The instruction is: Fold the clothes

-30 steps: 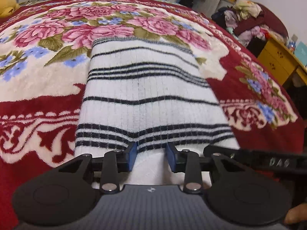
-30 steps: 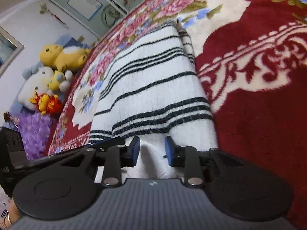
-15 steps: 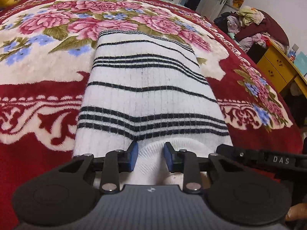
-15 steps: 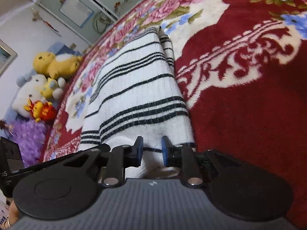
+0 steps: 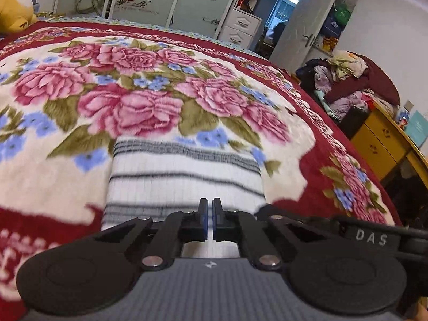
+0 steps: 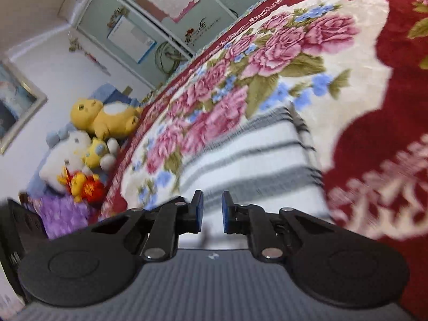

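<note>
**Sweater** [image 5: 184, 168]: white knit with dark stripes. Laid flat mid-blanket, at 6 o'clock in both views and running up toward 12. Near edge hidden behind the grippers. Blurred in both views.

**Left gripper** [image 5: 210, 219]: jaws closed to a sliver, pinching white sweater cloth at the near edge. Pale fabric visible in the slit and below the pads.

**Right gripper** [image 6: 212, 211]: jaws closing, with a narrow gap left between the blue pads. Pale cloth in the gap. Too blurred to tell whether the pads press on it.

**Blanket** [image 5: 133, 107]: red plush with a cream centre, pink roses and blue flowers. Spread under the sweater and filling most of both views.

**Black bar** [image 5: 371, 238]: lettered DAS, at 4 o'clock in the left view. Crosses in front of the sweater's near right corner and the blanket border.

**Plush toys** [image 6: 104, 117]: yellow, white and orange-red, heaped at 9 o'clock in the right view, well apart from the sweater.

**Clothes pile** [image 5: 347, 80]: heaped at 2 o'clock in the left view, beyond the blanket's edge.

**Yellow cabinet** [image 5: 379, 139]: at 3 o'clock in the left view, just beside the pile.

**White drawers** [image 5: 240, 26] and open **door** [image 5: 302, 26]: at 12 to 1 o'clock in the left view, behind the bed.
</note>
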Tool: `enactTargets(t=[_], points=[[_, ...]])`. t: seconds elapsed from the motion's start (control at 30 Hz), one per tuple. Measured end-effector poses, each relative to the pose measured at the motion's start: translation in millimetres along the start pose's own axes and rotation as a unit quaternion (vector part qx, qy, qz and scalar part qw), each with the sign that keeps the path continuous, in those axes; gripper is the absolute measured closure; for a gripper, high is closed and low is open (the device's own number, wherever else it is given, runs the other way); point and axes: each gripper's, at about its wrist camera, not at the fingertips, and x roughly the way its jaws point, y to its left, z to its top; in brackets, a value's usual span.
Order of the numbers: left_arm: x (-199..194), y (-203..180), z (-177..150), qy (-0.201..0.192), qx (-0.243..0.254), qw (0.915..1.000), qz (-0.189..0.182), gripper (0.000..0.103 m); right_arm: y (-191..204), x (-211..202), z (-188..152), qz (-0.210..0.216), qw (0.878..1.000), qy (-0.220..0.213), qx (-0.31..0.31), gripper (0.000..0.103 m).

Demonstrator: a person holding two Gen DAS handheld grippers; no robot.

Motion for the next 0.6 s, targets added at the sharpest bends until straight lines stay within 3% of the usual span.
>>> enactTargets(t=[0.03, 0.1, 0.13, 0.2, 0.27, 0.4, 0.5, 0.53, 0.57, 0.6], points=[[10, 1, 2, 0.004, -0.001, 1.0, 0.008, 0.103, 0, 10, 4, 0.002, 1.0, 0.001, 0.006, 0.089], [42, 6, -5, 0.049, 0.001, 0.9982, 0.033, 0.103, -3, 38, 4, -0.025, 1.0, 0.019, -0.003, 0.09], [54, 9, -10, 0.064, 0.002, 0.9972, 0.039, 0.103, -9, 53, 0, -0.057, 0.998, 0.037, -0.01, 0.098], [60, 13, -20, 0.059, 0.003, 0.9977, 0.032, 0.102, -28, 75, -10, -0.092, 0.993, 0.068, -0.014, 0.103], [60, 11, -19, 0.059, 0.009, 0.9975, 0.037, 0.102, -31, 72, -15, -0.083, 0.995, 0.055, -0.02, 0.103], [55, 10, -11, 0.077, 0.025, 0.9961, 0.036, 0.1, -23, 71, -10, -0.095, 0.992, 0.069, -0.034, 0.103], [34, 4, -4, 0.088, 0.03, 0.9943, 0.052, 0.096, -10, 47, -12, -0.097, 0.992, 0.067, -0.041, 0.1], [22, 0, -5, 0.093, 0.032, 0.9928, 0.068, 0.081, -4, 36, -14, -0.103, 0.991, 0.065, -0.049, 0.093], [10, -3, -6, 0.098, 0.034, 0.991, 0.084, 0.047, 1, 26, -15, -0.109, 0.991, 0.062, -0.056, 0.087], [-1, -5, -9, 0.1, 0.036, 0.9893, 0.1, 0.035, 7, 15, -17, -0.116, 0.989, 0.059, -0.064, 0.071]])
